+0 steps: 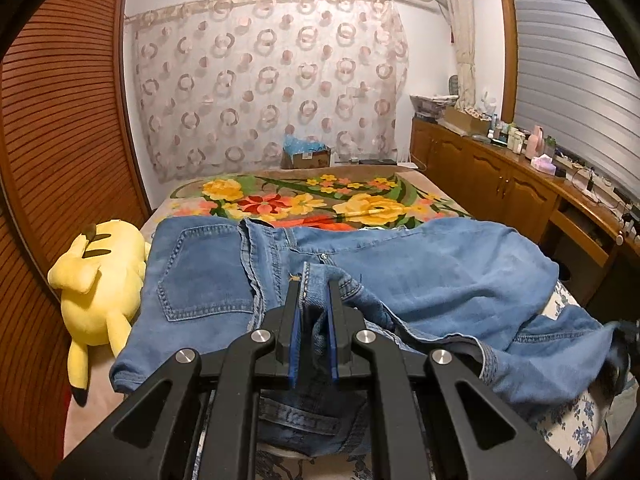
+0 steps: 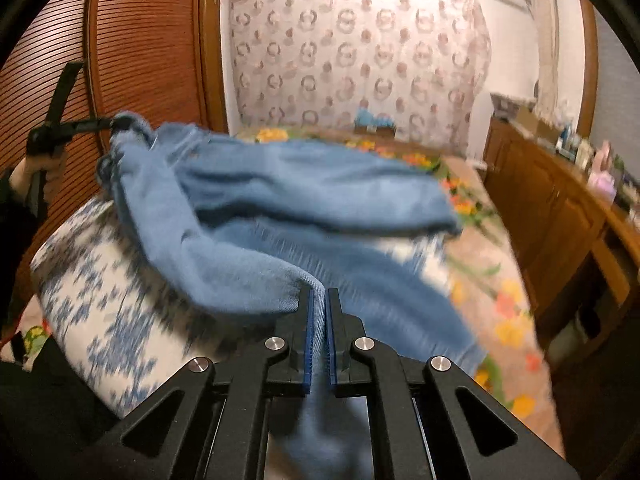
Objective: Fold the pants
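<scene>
Left gripper (image 1: 314, 292) pinches the jeans (image 1: 400, 268) near the waistband, right gripper (image 2: 319, 300) clamps a leg edge, denim lifted over the bed (image 1: 280, 200). No neat fold showing yet, I'd say; most work remains.

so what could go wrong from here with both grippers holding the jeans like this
1. The left gripper pinches only a thick seamed bunch of the jeans; a pull could slip it free.
2. The right gripper grips a thin fold of the leg, and the blurred right wrist view suggests fast motion, so the fabric may slide out.
3. The yellow plush toy lies right beside the jeans and could be dragged or trapped under the fold.
</scene>
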